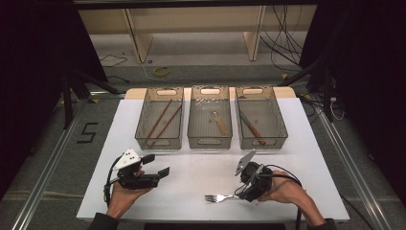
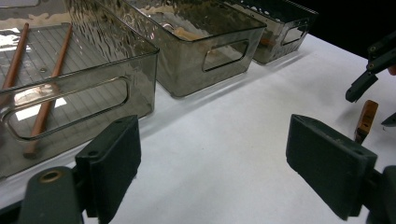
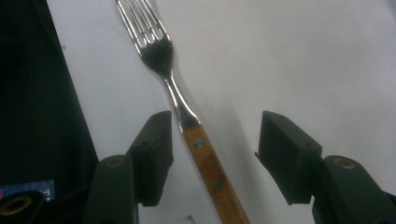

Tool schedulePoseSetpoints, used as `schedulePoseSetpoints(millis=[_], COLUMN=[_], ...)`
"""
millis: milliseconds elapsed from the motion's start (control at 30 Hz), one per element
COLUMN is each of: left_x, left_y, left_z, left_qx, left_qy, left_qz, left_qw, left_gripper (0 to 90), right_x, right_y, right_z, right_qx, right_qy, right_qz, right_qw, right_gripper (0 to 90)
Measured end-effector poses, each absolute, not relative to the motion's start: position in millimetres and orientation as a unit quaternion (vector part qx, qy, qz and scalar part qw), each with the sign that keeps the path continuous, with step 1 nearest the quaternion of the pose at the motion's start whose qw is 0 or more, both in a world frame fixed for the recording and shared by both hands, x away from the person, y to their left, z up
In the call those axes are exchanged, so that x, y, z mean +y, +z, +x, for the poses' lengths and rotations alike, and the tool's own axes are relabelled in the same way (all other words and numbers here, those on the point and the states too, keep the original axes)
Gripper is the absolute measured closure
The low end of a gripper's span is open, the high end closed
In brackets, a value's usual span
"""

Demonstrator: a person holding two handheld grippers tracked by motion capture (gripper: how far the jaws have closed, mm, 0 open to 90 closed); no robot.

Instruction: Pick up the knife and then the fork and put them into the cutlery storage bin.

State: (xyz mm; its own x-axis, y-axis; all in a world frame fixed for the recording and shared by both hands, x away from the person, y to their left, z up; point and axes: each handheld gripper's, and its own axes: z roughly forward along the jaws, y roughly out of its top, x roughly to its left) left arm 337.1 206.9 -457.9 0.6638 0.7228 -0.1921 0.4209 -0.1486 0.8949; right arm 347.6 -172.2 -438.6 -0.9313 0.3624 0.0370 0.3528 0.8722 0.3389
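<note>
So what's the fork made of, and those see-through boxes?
Fork: the head looks like shiny metal, since it mirrors light; the handle looks like brown wood with small rivets. Boxes: probably smoky clear plastic, since you can see the chopsticks through the walls.

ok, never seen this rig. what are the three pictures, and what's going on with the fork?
There is no robot arm here. A person sits at a white table and holds a two-jaw hand tool in each hand: the left gripper and the right gripper.

The high view looks down from above the person. The other two views come from cameras riding on each gripper, looking along its black jaws.

On the table stand three clear bins. The left bin holds two chopsticks, the middle bin a wooden-handled utensil, the right bin another one.

A fork with a wooden handle lies flat on the table. The right gripper straddles its handle, pads not yet pressing on it. The left gripper is open and holds nothing.
</note>
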Motion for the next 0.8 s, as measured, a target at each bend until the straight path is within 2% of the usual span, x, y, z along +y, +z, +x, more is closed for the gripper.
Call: schedulePoseSetpoints(millis=[800], left_x=[207], left_y=[-458], left_z=[337], left_qx=[0.384], left_qy=[0.143], left_qz=[0.745], left_qw=[0.527], left_gripper=[17.4], right_x=[-172], right_y=[-455], right_z=[343], right_qx=[0.979], right_qy=[0.117], right_qz=[0.165], right_qw=[0.007], right_gripper=[64.4])
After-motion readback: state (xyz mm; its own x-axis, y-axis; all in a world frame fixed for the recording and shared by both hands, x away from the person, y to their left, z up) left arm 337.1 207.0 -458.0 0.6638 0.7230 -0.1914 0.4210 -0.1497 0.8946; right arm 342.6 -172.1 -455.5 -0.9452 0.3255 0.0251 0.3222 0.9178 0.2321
